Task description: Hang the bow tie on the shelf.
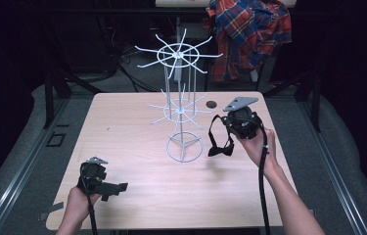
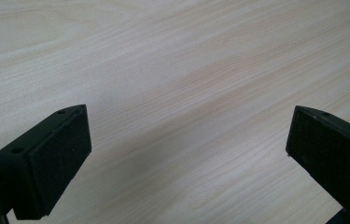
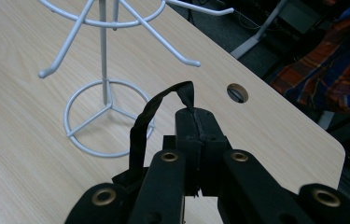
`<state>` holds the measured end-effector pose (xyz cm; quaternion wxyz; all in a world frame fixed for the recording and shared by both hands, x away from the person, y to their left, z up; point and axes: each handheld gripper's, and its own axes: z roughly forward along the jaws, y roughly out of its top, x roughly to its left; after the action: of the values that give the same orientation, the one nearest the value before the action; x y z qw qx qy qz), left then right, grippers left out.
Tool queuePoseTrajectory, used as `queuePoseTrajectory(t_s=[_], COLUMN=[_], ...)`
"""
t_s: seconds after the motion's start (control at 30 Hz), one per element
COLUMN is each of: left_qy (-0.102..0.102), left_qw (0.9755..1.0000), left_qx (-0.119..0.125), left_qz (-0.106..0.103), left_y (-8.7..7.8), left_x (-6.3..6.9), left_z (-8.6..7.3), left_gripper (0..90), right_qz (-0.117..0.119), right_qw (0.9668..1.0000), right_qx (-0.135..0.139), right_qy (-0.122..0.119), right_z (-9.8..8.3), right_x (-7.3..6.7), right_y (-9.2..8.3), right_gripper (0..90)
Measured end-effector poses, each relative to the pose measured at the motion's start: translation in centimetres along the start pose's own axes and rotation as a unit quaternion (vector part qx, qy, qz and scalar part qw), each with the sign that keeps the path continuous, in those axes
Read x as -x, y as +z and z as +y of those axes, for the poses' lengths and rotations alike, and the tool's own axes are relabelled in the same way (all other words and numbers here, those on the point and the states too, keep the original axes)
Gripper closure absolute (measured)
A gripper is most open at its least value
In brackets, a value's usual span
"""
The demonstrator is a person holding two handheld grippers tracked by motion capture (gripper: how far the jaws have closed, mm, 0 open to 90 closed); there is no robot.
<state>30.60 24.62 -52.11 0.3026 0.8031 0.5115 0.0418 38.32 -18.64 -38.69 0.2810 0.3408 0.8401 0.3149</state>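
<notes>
Bow tie hangs from right gripper's clamped jaws; left gripper's gape wide.

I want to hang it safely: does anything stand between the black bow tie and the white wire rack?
Nothing visible does. The right claw holds the bow tie by its strap beside the wire rack, with bare table between.

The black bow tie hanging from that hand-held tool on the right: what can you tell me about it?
The black bow tie looks like dark fabric: a knotted bow with a thin neck strap looped above it. The right gripper has its jaws shut on the strap, so the bow dangles below, low over the pale wooden table or just touching it; I cannot tell which. It hangs beside the white wire rack, near its ring base, apart from it.
</notes>
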Motion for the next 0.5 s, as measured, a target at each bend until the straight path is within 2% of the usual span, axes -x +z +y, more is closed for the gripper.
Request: queuePoseTrajectory(t_s=[0.5], left_qy=[0.002], left_qw=[1.0000], left_qx=[-0.001], left_qz=[0.001], left_y=[0.0], left_x=[0.1], left_z=[0.0], left_gripper=[0.1], right_qz=[-0.003], right_qw=[0.9999], right_qx=[0.009], right_qy=[-0.005], right_z=[1.5], right_x=[0.6], right_y=[-0.2], right_gripper=[90.0])
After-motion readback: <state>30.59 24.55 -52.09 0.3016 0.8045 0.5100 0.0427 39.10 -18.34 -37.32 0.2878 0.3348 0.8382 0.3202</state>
